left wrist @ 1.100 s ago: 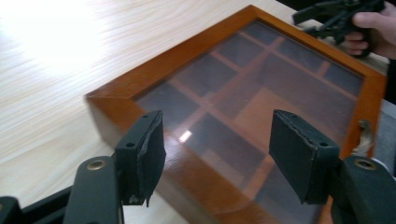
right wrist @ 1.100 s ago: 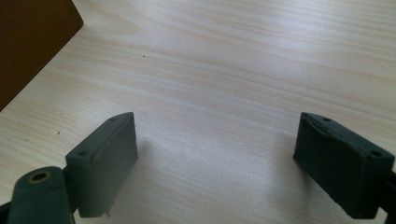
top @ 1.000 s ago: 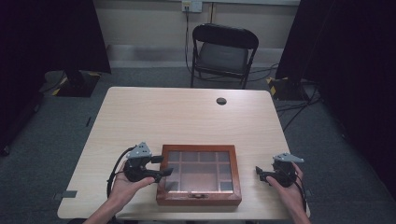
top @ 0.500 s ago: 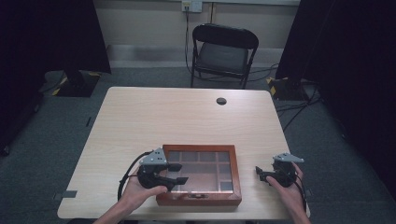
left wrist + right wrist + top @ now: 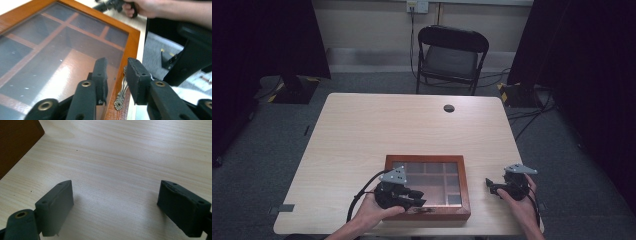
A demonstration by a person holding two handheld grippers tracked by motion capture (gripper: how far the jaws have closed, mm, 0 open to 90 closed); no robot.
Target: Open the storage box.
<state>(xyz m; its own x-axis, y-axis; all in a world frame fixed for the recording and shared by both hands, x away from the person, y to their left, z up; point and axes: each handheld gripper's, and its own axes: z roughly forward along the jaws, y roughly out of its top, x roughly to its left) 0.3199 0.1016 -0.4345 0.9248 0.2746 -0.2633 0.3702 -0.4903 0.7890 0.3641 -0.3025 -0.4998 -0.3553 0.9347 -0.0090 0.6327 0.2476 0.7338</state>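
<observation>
Two tongs: the left gripper, jaws narrowly parted and gripping nothing, straddles the wooden box's near rim at its brass latch. The right gripper gapes wide over bare table, right of the box.

A pale wooden table carries a glass-lidded wooden box near its front edge and has a small dark round hole toward the far edge.
</observation>
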